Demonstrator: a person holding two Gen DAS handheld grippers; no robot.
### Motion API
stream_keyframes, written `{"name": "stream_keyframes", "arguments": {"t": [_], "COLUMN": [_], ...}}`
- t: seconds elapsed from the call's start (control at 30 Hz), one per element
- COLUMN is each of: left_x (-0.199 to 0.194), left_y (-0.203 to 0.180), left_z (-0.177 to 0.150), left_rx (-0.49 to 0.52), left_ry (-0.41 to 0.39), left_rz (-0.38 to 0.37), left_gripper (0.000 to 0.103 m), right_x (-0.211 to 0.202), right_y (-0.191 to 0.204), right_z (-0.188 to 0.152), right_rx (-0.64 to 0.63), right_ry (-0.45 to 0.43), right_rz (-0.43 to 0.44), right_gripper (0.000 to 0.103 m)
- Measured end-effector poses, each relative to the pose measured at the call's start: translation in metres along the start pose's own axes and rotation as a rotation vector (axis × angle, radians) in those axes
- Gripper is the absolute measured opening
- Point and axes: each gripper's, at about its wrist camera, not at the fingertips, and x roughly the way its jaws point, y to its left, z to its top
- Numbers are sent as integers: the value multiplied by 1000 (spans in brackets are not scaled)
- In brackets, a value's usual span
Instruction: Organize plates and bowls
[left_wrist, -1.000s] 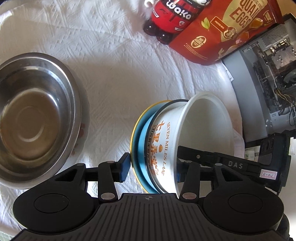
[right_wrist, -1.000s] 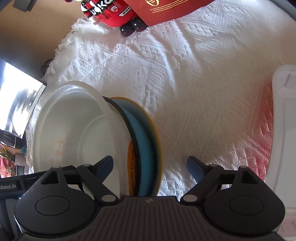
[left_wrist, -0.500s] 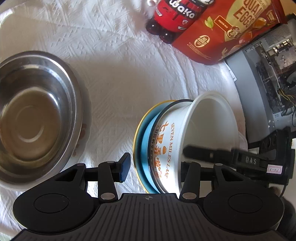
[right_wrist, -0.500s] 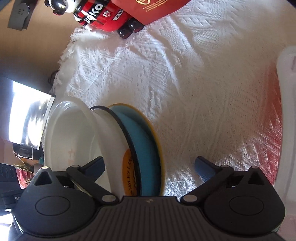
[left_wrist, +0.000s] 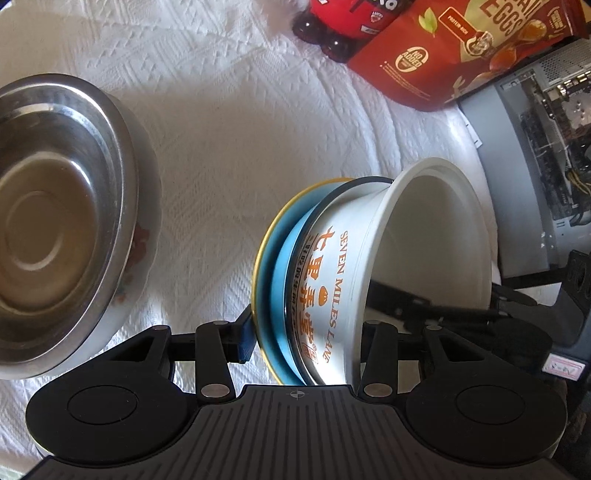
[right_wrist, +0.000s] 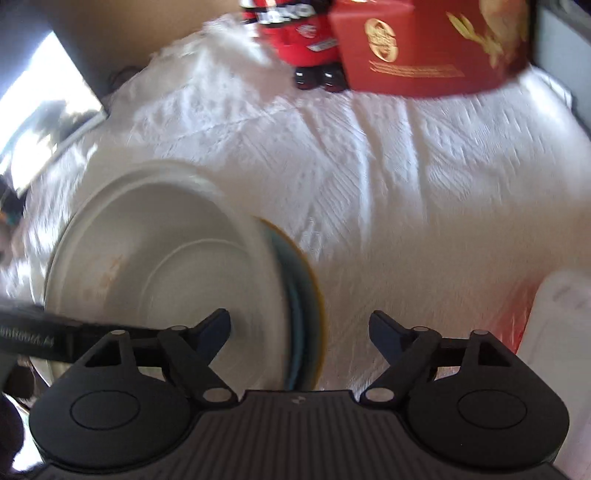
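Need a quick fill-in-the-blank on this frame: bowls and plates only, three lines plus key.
1. The English lettering on the white bowl reads SEVEN MILES ___.
2. The plate directly against the white bowl's base is coloured ___.
3. In the left wrist view, the steel bowl sits to the ___ of the white bowl.

Missing words: LANE; blue; left

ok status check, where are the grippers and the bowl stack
Left gripper clamped on tilted stack: white bowl, blue plate. Right gripper open, jaws just closing, straddling the stack's rim. Steel bowl apart to one side, nothing blocking.
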Motion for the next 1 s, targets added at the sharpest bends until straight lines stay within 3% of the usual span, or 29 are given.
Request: {"name": "stream_keyframes", "arguments": {"t": [0.17, 0.47, 0.83, 1.0], "left_x": [1, -4, -29, -33], "left_y": [-1, 7, 23, 30], "left_z": [3, 0, -11, -8], "left_rx": [-17, -30, -20, -29], "left_ry": [13, -4, 33, 59], "left_rz": [8, -29, 53, 50], "left_gripper": [49, 48, 48, 45], "right_x": [6, 3, 12, 13], "right_y": [0, 1, 27, 45], "right_z": [-1, -4, -14, -16], "right_rx": [43, 73, 158, 122], "right_ry": [65, 60, 130, 128], "right_rz": [118, 115, 175, 138], "right_gripper": [68, 70, 70, 73]}}
